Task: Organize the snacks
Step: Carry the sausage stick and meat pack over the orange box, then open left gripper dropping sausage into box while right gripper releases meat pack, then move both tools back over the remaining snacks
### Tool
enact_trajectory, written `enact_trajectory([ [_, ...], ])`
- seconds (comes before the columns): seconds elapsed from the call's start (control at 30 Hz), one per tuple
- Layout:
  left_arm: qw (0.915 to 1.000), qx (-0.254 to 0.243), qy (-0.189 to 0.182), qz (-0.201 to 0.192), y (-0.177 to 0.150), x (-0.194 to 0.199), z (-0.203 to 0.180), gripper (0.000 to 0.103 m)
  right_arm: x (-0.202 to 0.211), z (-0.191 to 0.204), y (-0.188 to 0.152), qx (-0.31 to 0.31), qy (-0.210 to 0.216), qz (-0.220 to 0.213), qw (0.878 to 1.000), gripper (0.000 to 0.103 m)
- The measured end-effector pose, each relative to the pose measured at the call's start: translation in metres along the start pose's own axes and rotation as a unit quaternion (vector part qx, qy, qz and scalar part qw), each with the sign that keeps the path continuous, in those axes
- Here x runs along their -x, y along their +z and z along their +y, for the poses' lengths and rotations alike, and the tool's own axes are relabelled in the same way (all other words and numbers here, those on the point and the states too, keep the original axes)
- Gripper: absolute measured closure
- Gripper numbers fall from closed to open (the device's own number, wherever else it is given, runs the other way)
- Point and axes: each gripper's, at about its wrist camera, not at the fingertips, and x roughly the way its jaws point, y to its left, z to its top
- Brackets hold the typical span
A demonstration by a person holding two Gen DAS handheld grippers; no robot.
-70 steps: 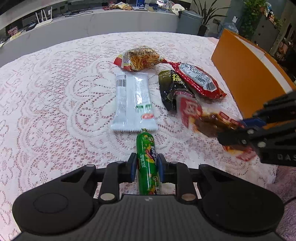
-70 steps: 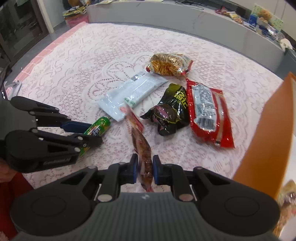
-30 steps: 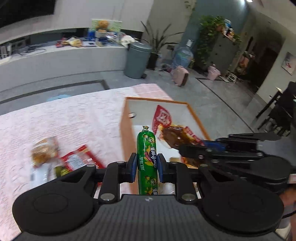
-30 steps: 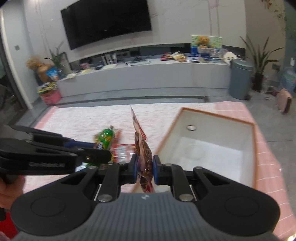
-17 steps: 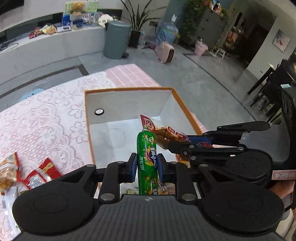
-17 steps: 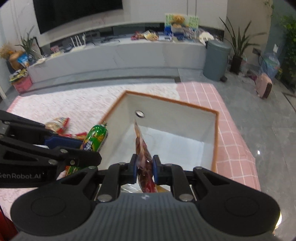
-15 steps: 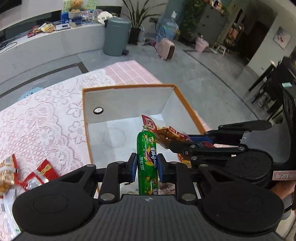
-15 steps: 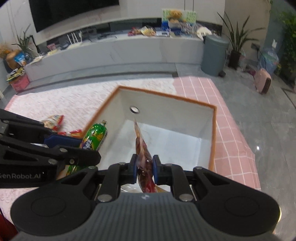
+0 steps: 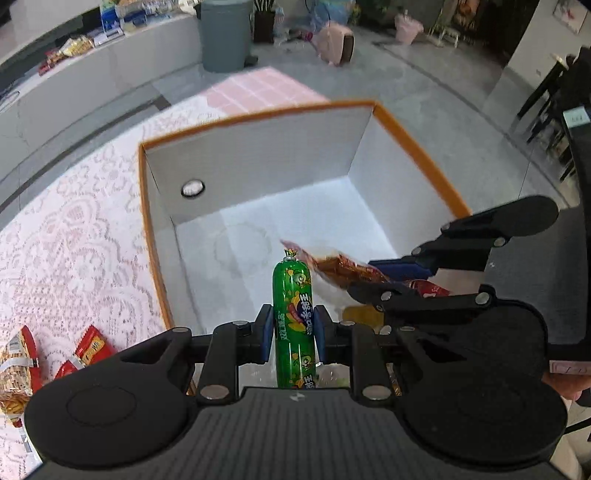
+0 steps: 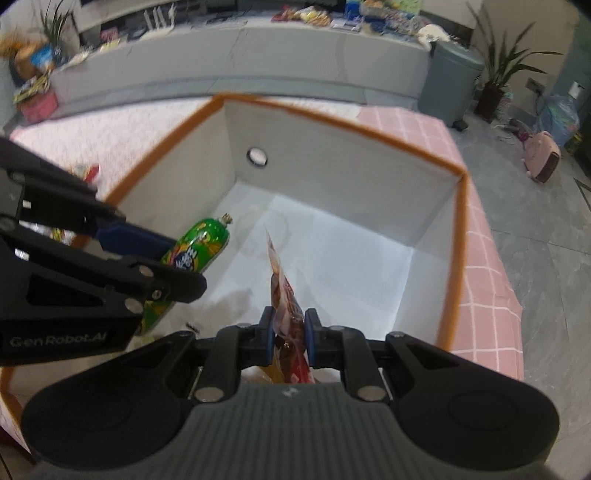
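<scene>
My left gripper [image 9: 293, 328] is shut on a green sausage stick [image 9: 293, 295], which points down into the orange-rimmed white box [image 9: 258, 162]. My right gripper [image 10: 289, 334] is shut on a red-brown snack packet [image 10: 282, 291], hanging inside the same box [image 10: 369, 177]. In the left wrist view the right gripper [image 9: 388, 278] comes in from the right with the packet [image 9: 340, 266] just beside the sausage tip. From the right wrist the left gripper [image 10: 173, 262] shows at the left with the sausage [image 10: 195, 247]. Some wrappers lie on the box floor below the fingers.
Red and yellow snack bags [image 9: 22, 369] lie on the pink lace tablecloth [image 9: 74, 240] left of the box. The box has a round hole [image 9: 192, 189] in its far wall. Beyond the table stand a grey bin [image 9: 225, 33] and a low counter.
Both grippers have swung from the table over to the box and sunk into it, each still holding its snack. The box now fills both views.
</scene>
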Motion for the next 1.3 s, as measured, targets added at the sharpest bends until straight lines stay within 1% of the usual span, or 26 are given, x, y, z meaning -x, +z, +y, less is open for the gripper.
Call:
enact_trajectory([
  [0.13,0.9997,-0.017,0.017,0.010,0.000,-0.003,-0.006,0.079,-0.010,0.001,-0.002,0.004,0.000,0.010,1.000,0.090],
  [0.27,0.9997,-0.015,0.017,0.009,0.000,-0.006,-0.007,0.078,-0.014,0.001,-0.004,0.002,0.007,0.016,1.000,0.089],
  [0.47,0.9993,-0.029,0.023,0.007,0.000,-0.006,-0.012,0.078,-0.014,0.006,-0.003,0.013,0.012,0.020,1.000,0.087],
  [0.5,0.9992,-0.031,0.024,0.007,-0.001,-0.006,-0.012,0.076,-0.013,0.007,-0.004,0.012,0.015,0.023,1.000,0.083],
  [0.57,0.9992,-0.031,0.022,0.006,-0.002,-0.003,-0.013,0.075,-0.012,0.005,-0.003,0.010,0.021,0.026,0.999,0.080],
  [0.63,0.9995,-0.027,0.013,0.004,-0.003,0.001,-0.011,0.072,-0.011,0.007,-0.004,0.010,0.018,0.026,0.999,0.079],
  [0.67,0.9997,-0.024,0.010,0.003,-0.003,0.003,-0.010,0.071,-0.010,0.007,-0.004,0.009,0.018,0.027,0.999,0.076],
  [0.7,0.9997,-0.023,0.009,0.002,-0.004,0.005,-0.009,0.066,-0.009,0.007,-0.004,0.007,0.018,0.029,0.999,0.072],
  [0.73,0.9997,-0.021,0.012,0.002,-0.005,0.007,-0.009,0.061,-0.008,0.007,-0.004,0.004,0.020,0.033,0.999,0.071],
  [0.8,0.9997,-0.018,0.017,0.002,-0.007,0.012,-0.008,0.060,-0.006,0.008,-0.003,0.001,0.023,0.037,0.999,0.063],
  [0.83,0.9998,-0.012,0.014,0.005,-0.008,0.015,-0.007,0.060,-0.003,0.009,-0.003,0.003,0.018,0.038,0.999,0.060],
  [0.9,1.0000,0.007,-0.002,0.005,-0.010,0.022,-0.003,0.060,0.003,0.012,-0.003,0.004,0.008,0.037,0.999,0.050],
  [0.97,0.9997,0.018,-0.017,0.000,-0.014,0.033,0.000,0.060,0.010,0.015,-0.002,0.006,0.000,0.034,0.999,0.044],
  [1.13,0.9994,0.024,-0.014,-0.021,-0.030,0.061,0.007,0.060,0.036,0.029,-0.003,0.018,-0.013,0.013,1.000,0.041],
  [1.2,0.9991,0.027,-0.011,-0.032,-0.037,0.071,0.010,0.060,0.045,0.038,-0.003,0.023,-0.014,-0.001,1.000,0.037],
  [1.3,0.9982,0.036,0.006,-0.046,-0.049,0.088,0.016,0.060,0.062,0.053,-0.005,0.029,-0.019,-0.022,0.999,0.037],
])
